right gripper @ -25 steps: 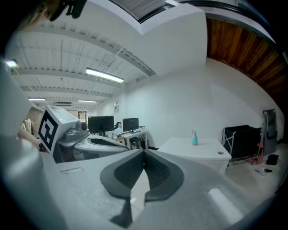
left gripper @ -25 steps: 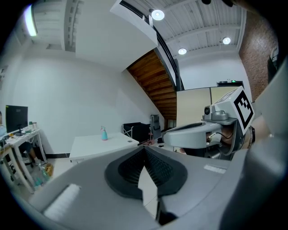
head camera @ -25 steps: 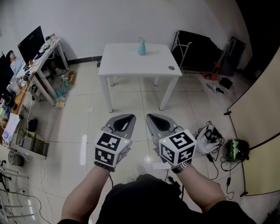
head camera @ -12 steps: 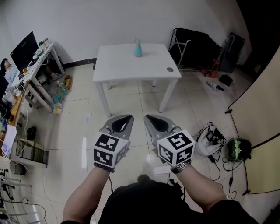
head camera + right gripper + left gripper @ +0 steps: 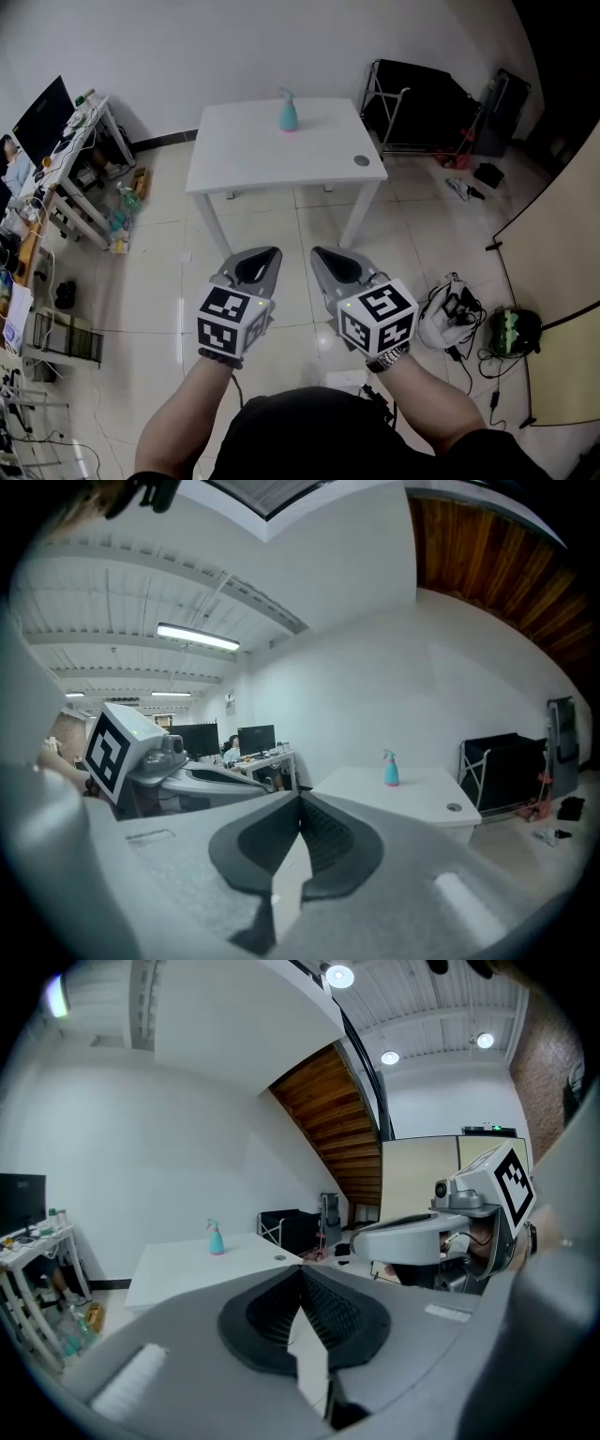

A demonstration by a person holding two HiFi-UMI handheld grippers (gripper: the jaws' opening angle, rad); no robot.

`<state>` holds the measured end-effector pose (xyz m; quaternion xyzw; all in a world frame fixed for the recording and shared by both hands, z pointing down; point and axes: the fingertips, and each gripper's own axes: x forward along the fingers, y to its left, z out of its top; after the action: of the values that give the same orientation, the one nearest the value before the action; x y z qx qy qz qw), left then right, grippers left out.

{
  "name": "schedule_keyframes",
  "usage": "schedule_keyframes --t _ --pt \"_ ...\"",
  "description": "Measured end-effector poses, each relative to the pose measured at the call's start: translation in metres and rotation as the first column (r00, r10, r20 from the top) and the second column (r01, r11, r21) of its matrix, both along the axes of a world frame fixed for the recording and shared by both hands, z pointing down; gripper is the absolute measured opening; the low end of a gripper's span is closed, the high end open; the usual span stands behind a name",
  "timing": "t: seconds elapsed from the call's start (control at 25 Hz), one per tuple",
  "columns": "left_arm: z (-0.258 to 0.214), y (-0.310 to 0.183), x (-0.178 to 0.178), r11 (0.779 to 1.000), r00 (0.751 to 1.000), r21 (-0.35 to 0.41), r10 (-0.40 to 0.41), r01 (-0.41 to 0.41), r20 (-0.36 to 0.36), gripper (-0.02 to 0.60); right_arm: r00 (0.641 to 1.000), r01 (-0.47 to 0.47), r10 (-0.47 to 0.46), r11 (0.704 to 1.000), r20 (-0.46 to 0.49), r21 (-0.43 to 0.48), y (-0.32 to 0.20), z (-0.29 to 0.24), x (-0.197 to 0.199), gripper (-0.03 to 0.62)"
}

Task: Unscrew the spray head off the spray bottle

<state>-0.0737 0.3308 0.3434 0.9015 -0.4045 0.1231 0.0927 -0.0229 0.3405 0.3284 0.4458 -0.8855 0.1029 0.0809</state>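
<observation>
My left hand-held gripper (image 5: 270, 251) and right hand-held gripper (image 5: 319, 251) hang side by side over the floor (image 5: 159, 272), both clenched on nothing. The spray bottle (image 5: 288, 114) stands well apart, at the far side of the white bench (image 5: 234, 155). If I arrive with closed jaws, I may tip it or push it off the far edge. Its long axis is vertical; the spray head (image 5: 284, 94) seems to point left.
</observation>
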Motion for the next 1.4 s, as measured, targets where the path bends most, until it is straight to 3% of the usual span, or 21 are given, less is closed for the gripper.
schedule_keyframes --t 0.28,0.56,1.4 --pt "0.003 -0.030 0.020 1.000 1.000 -0.008 -0.006 0.006 0.014 0.017 1.000 -0.001 0.001 1.000 0.009 -0.011 -0.032 0.003 0.024 -0.009" --pt "0.005 -0.057 0.018 1.000 1.000 -0.017 -0.007 0.007 0.021 0.017 1.000 0.002 -0.002 1.000 0.016 -0.020 -0.058 0.006 0.023 -0.009" --pt "0.003 -0.189 -0.032 0.996 0.996 -0.012 0.093 -0.093 -0.017 0.017 0.996 -0.080 0.080 0.997 -0.028 -0.012 -0.187 0.001 -0.038 -0.009"
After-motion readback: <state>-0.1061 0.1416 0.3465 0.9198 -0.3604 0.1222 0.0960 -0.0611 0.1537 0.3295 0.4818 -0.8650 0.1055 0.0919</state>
